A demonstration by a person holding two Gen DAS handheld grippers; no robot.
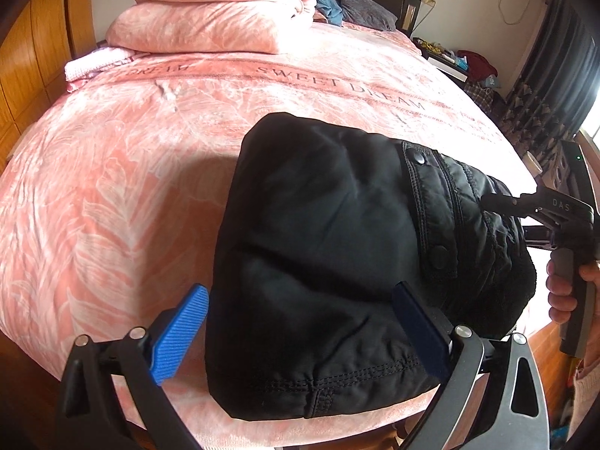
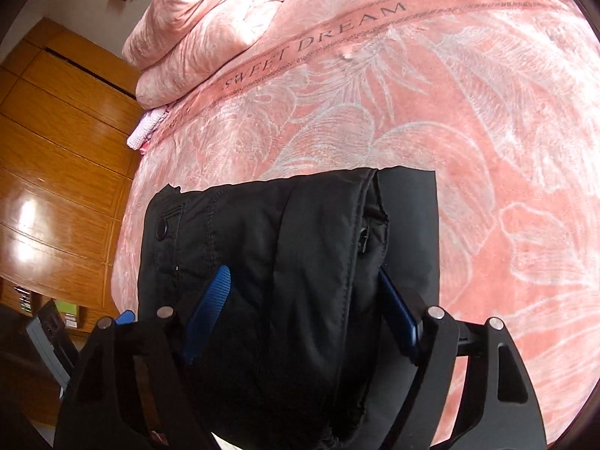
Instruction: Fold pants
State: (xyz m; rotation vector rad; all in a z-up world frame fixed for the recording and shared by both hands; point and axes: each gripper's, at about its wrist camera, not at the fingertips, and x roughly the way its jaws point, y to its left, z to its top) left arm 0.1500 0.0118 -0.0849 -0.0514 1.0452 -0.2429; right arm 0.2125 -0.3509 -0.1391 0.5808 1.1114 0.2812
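The black padded pants (image 1: pixel 330 247) lie folded into a thick bundle near the front edge of the pink bed (image 1: pixel 112 187). My left gripper (image 1: pixel 296 333) is open, its blue pads (image 1: pixel 180 337) straddling the bundle's near end with the hem between them. My right gripper (image 2: pixel 303 315) is open too, its blue fingers (image 2: pixel 210 311) on either side of the waistband end (image 2: pixel 262 247). The right gripper also shows in the left wrist view (image 1: pixel 540 210), its tip touching the quilted side of the pants.
A stack of folded pink quilts (image 1: pixel 221 7) sits at the bed's far left. A wooden wardrobe (image 2: pixel 56 150) stands beside the bed. A cluttered nightstand (image 1: pixel 457 60) and dark curtains (image 1: pixel 555 75) are at the right.
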